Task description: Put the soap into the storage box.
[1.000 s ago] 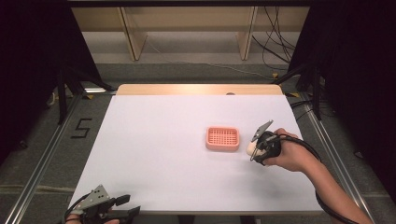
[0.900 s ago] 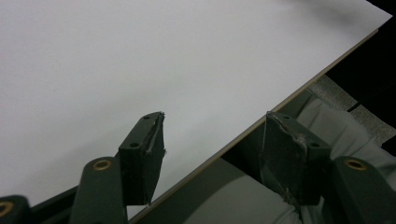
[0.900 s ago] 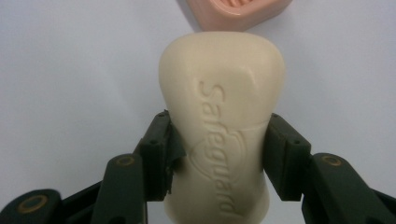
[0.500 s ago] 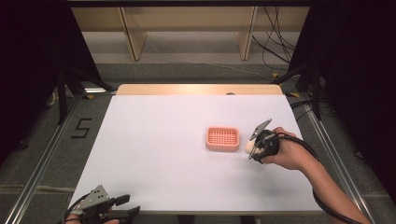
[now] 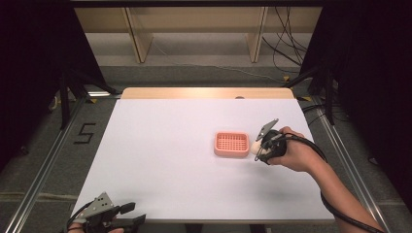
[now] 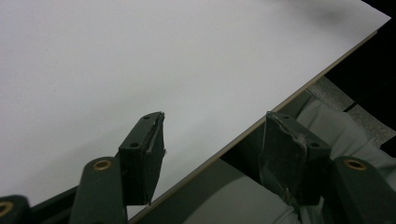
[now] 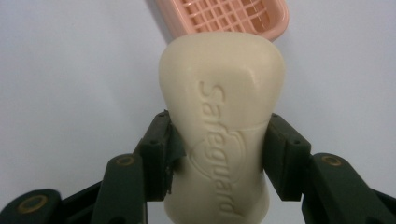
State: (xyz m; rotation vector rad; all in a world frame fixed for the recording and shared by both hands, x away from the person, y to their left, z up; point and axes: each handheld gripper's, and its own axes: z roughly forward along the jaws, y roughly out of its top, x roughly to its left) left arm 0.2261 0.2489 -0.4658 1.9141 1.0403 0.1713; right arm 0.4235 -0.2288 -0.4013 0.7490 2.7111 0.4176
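Soap bar [image 7: 222, 107]: looking waxy, cream, smooth and matt, bearing embossed lettering. Soap dish [image 5: 232, 144]: appearing as pink moulded plastic, faintly glossy, with a grid floor. Tabletop [image 5: 160, 160]: showing a matt white smooth face and a pale wood edge. Right gripper [image 7: 217, 154]: showing dark matt plastic with rough-edged rubbery pads.

The soap bar [image 7: 219, 121] lies just right of the soap dish [image 5: 232, 144] on the table [image 5: 160, 145].

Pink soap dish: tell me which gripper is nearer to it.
Right. The right gripper, shut on the soap bar, sits just beside the pink soap dish at its right end. The left gripper rests open at the table's near left corner, far from the dish.
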